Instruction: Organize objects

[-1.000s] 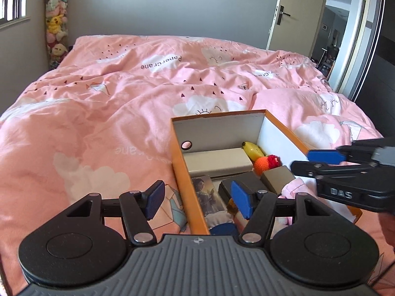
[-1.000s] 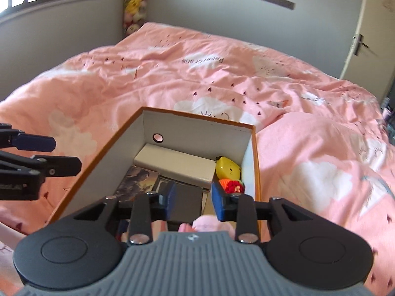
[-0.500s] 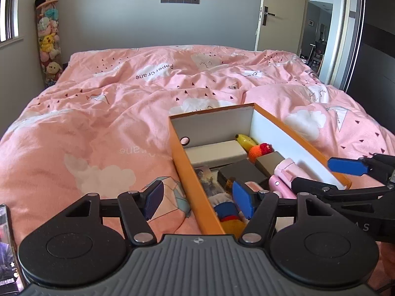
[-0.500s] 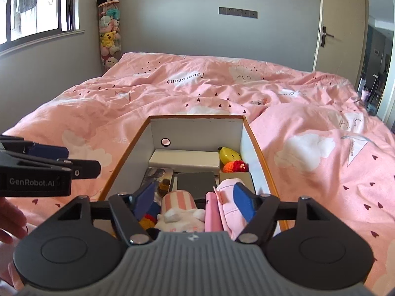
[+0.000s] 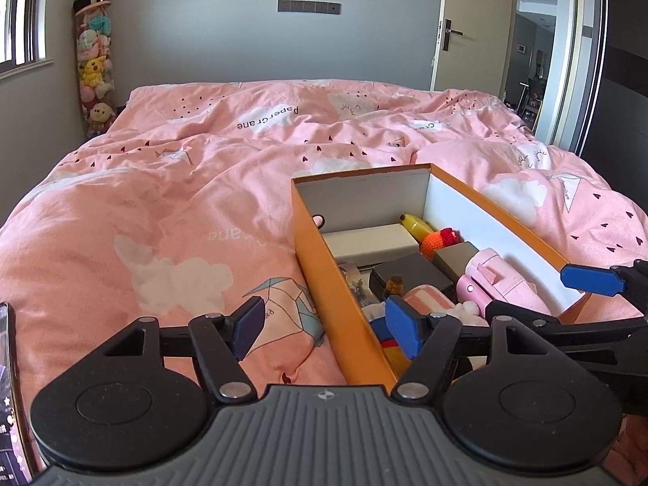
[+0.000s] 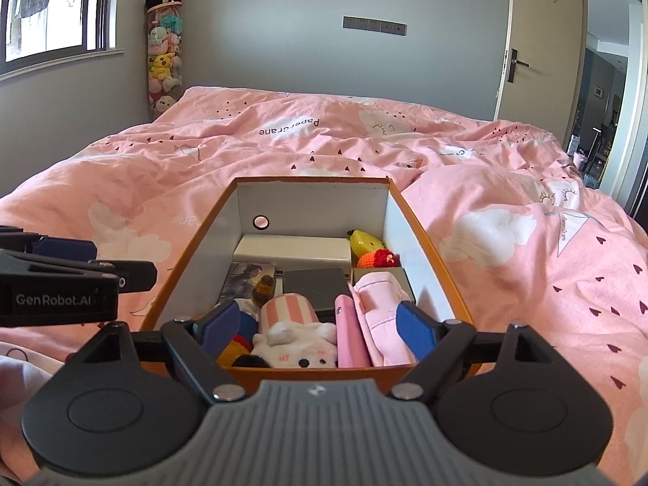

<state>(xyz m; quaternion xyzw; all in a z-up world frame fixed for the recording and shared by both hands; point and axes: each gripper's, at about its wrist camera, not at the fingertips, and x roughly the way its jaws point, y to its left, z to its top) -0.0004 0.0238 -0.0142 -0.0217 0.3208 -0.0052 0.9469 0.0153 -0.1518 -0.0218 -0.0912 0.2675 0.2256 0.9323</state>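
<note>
An orange box (image 6: 417, 218) with white inner walls lies on the pink bed; it also shows in the left wrist view (image 5: 320, 267). Inside are a white box (image 6: 291, 251), a yellow banana toy (image 6: 362, 241), an orange knitted toy (image 6: 374, 259), a dark box (image 6: 314, 283), a pink pouch (image 6: 380, 303), a striped plush (image 6: 291, 320) and a picture card (image 6: 247, 279). My right gripper (image 6: 316, 328) is open and empty above the box's near end. My left gripper (image 5: 328, 326) is open and empty, straddling the box's left wall.
The pink duvet (image 6: 283, 141) covers the whole bed. A tall column of plush toys (image 6: 164, 52) stands in the far left corner. A door (image 6: 538, 60) is open at the right. A phone edge (image 5: 8, 384) shows at far left.
Both grippers have pulled back and risen from the box, so more of its contents and the room show. The right gripper's jaws have opened wider.
</note>
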